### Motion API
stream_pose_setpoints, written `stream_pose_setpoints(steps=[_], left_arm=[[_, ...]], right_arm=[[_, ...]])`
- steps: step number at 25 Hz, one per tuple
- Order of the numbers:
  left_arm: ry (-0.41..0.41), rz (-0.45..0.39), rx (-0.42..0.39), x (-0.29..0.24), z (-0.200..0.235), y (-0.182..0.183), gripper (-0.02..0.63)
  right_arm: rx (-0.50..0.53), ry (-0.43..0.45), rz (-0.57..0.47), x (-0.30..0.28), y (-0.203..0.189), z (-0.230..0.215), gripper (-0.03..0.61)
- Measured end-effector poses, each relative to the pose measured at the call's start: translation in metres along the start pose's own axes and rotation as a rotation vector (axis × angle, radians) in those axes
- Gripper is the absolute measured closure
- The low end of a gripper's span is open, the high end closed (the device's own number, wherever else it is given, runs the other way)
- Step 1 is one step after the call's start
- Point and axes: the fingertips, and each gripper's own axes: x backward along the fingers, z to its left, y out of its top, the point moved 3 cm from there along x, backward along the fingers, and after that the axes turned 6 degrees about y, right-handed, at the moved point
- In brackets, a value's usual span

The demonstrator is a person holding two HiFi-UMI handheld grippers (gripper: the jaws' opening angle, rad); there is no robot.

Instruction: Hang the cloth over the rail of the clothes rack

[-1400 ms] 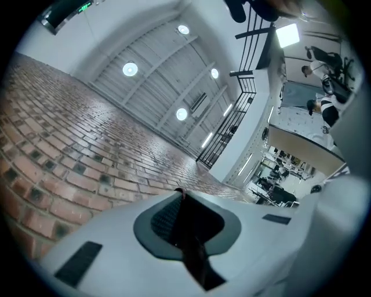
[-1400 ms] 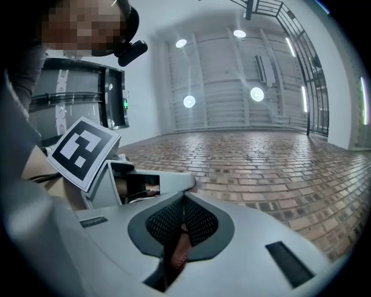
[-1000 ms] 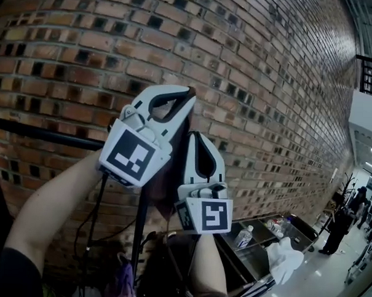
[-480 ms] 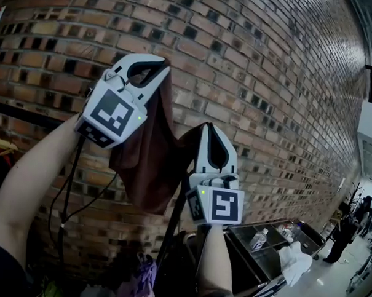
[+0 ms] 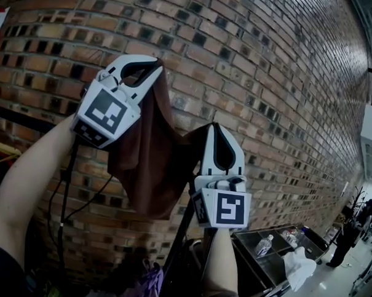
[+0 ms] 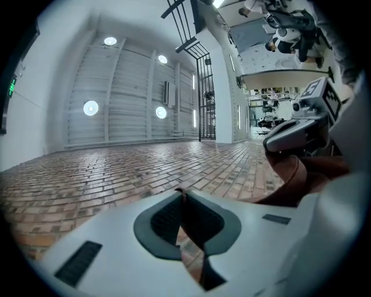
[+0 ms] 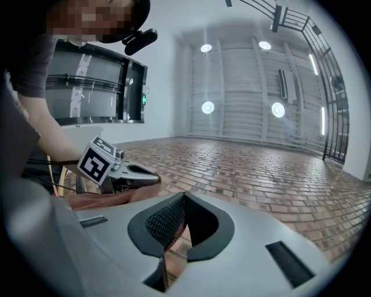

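Observation:
A dark brown cloth point(image 5: 149, 165) hangs spread between my two grippers in front of the brick wall. My left gripper point(image 5: 157, 65) is raised at upper left and is shut on the cloth's top corner. Lower and to the right, my right gripper point(image 5: 215, 126) is shut on the other corner. The clothes rack's black rail point(image 5: 21, 118) runs behind my left forearm, and a dark upright point(image 5: 177, 243) stands below the cloth. In the left gripper view the jaws point(image 6: 183, 194) are closed and the cloth point(image 6: 316, 174) drapes at right. The right gripper view shows closed jaws point(image 7: 184, 197) and the cloth point(image 7: 95, 200) at left.
The brick wall point(image 5: 269, 74) fills the background close behind the cloth. A black cable point(image 5: 63, 201) dangles from the left gripper. Purple fabric point(image 5: 146, 283) lies low on the rack. At lower right stand a metal cart point(image 5: 262, 246), a white bundle point(image 5: 299, 267) and a person point(image 5: 348, 235).
Both grippers have drawn apart, the left going up and to the left, so the cloth that was bunched between them now hangs spread. The view has tilted a little upward.

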Motion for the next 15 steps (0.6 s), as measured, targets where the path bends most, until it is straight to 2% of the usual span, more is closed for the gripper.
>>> stream_pose_setpoints(steps=[8, 15], left_arm=[[0.039, 0.046, -0.022, -0.013, 0.066, -0.035, 0.592], [0.052, 0.038, -0.061, -0.023, 0.125, -0.069, 0.591]], right_arm=[[-0.022, -0.031, -0.044, -0.045, 0.009, 0.001, 0.548], [0.047, -0.019, -0.027, -0.099, 0.025, 0.024, 0.548]])
